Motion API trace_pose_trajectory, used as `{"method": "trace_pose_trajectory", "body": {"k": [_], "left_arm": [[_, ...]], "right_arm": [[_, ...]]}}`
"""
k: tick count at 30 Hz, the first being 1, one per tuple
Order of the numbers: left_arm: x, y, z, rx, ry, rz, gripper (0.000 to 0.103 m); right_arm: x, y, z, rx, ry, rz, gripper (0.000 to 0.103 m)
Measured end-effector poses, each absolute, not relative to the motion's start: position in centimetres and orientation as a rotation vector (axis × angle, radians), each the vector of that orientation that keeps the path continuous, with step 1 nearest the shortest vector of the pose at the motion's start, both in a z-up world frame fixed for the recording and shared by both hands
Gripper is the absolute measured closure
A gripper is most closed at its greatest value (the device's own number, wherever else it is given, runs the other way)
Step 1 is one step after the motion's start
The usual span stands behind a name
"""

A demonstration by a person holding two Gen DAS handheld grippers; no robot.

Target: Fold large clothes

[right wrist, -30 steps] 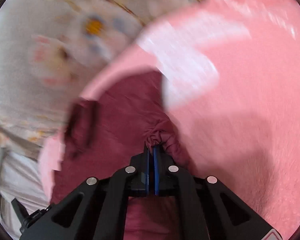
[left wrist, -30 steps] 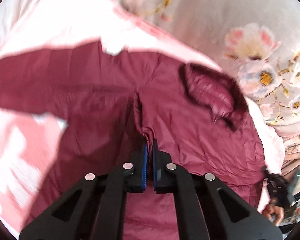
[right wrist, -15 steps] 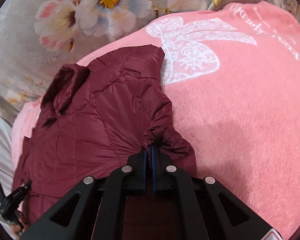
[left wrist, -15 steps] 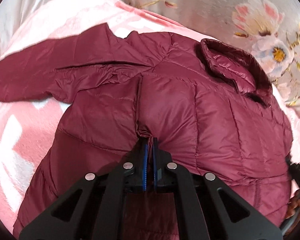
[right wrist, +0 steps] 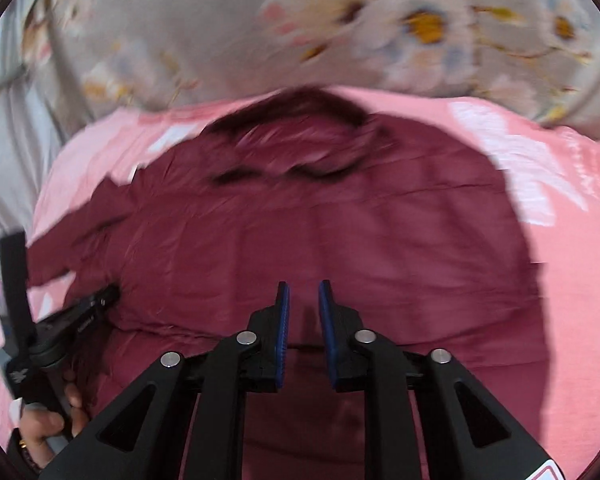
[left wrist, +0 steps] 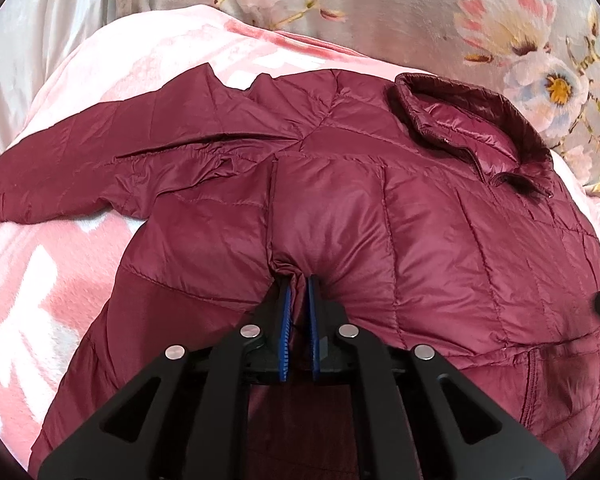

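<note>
**Jacket spread on the blanket, left tool pinching, right tool free**

From your left wrist: the maroon quilted jacket (left wrist: 400, 216) lies spread flat on the pink blanket (left wrist: 32, 292); its collar (left wrist: 472, 120) points toward the floral bedding (left wrist: 512, 32) at the far side; one sleeve (left wrist: 80, 160) stretches out to the left; your left gripper (left wrist: 299, 280) has its blue pads nearly together with a small pucker of jacket fabric caught between them.

From your right wrist: the picture is blurred; the jacket (right wrist: 340, 240) fills the middle, lying on the pink blanket (right wrist: 572, 280), with the floral bedding (right wrist: 380, 32) beyond; your right gripper (right wrist: 303, 286) has its pads set apart with a clear gap, nothing between them, hovering above the jacket's body; your left gripper's black frame (right wrist: 80, 312) shows at the jacket's left edge, held in your hand (right wrist: 48, 420).
</note>
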State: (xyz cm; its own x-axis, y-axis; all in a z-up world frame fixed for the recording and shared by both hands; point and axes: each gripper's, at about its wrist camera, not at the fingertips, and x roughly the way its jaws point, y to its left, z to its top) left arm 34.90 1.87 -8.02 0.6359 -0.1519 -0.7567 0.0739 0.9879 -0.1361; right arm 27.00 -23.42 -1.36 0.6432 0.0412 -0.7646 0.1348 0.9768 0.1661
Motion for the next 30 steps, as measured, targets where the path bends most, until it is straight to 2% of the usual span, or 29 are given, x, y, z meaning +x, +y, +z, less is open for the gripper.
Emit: {"method": "trace_pose_trajectory", "body": {"k": [7, 21, 22, 26, 27, 28, 30], "left_arm": [[34.9, 1.9, -8.1, -0.099, 0.873, -0.136, 0.095], [34.9, 1.8, -8.1, -0.094, 0.876, -0.137, 0.093], [34.9, 2.0, -8.1, -0.108, 0.876, -0.147, 0.091], [34.4, 5.1, -7.7, -0.313, 0.874, -0.241, 0.070], [34.1, 6.1, -7.4, -0.351, 0.871, -0.248, 0.070], [33.5, 7.9, -6.7, -0.390, 0.859, -0.241, 0.064], [32.4, 11.2, -5.2, -0.415, 0.813, -0.196, 0.047]], "right_arm": [[28.2, -21.5, -5.4, 0.213, 0.962, -0.042, 0.091], [28.3, -19.9, -5.5, 0.084, 0.950, -0.103, 0.092], [28.3, -19.7, -5.5, 0.079, 0.950, -0.107, 0.092], [28.3, -19.4, -5.5, 0.050, 0.953, -0.122, 0.092], [28.3, -19.3, -5.5, 0.043, 0.953, -0.126, 0.092], [28.3, -19.2, -5.5, 0.036, 0.954, -0.129, 0.092], [28.4, -19.1, -5.5, 0.031, 0.954, -0.132, 0.092]]}}
